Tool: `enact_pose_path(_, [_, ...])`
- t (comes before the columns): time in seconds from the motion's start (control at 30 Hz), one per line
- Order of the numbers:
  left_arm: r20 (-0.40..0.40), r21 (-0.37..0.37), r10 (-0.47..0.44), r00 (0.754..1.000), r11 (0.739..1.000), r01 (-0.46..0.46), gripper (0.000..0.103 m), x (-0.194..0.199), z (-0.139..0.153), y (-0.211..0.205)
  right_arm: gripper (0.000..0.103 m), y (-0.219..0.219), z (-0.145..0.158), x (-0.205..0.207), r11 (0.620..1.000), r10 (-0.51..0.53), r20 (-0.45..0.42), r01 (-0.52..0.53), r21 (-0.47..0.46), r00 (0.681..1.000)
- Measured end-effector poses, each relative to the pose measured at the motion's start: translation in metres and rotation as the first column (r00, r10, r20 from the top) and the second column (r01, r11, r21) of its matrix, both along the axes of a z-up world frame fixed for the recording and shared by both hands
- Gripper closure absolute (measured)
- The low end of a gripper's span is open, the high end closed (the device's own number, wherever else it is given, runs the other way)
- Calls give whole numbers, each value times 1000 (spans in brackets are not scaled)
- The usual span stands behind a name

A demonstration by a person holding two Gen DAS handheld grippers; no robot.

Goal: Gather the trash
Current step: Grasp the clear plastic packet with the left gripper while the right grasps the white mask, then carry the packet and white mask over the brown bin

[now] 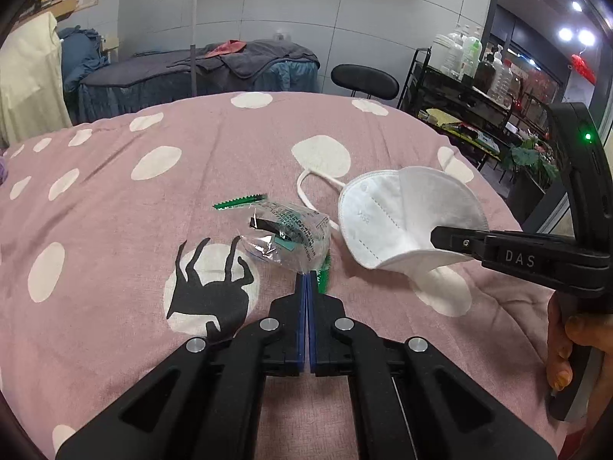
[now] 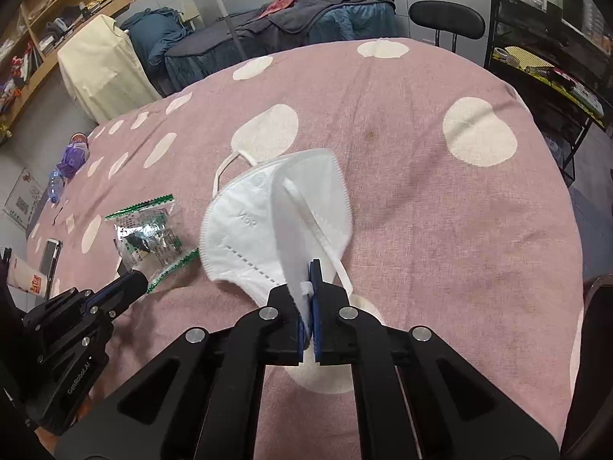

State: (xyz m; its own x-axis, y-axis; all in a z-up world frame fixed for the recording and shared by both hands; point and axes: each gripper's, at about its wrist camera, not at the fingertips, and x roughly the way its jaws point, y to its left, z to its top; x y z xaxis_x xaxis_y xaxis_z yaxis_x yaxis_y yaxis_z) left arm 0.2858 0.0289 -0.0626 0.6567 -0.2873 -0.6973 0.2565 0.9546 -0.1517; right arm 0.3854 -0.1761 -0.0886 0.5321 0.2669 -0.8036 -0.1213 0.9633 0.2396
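Blue-padded left claw (image 1: pixel 307 280), bottom centre of its own view, pressed together on the near edge of the clear green-trimmed wrapper (image 1: pixel 285 235); wrapper lies on the pink dotted bedcover (image 1: pixel 115 211). Right claw (image 2: pixel 308 280), bottom centre of its view, pinches the white face mask (image 2: pixel 268 214) at its lower edge; mask mid-frame, just right of the wrapper, its far ear loop on the cover. Farther, upper left: purple bottle (image 2: pixel 71 159) near the cover's edge. Beyond: black chair (image 2: pixel 446 19).
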Motion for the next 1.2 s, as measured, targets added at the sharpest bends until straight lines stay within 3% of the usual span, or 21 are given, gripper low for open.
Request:
enact_pose_path(0.4, [142, -22, 38, 989, 999, -35, 102, -50, 38, 0, 100, -38, 53, -61, 999, -14, 163, 8, 42, 986])
enact_pose_path(0.9, [264, -49, -12, 964, 998, 26, 102, -108, 77, -33, 100, -104, 77, -132, 986, -97, 214, 65, 151, 972])
enact_pose_path(1.2, [284, -85, -85, 955, 990, 113, 102, -124, 81, -71, 100, -171, 80, -178, 961, -240, 225, 199, 190, 944])
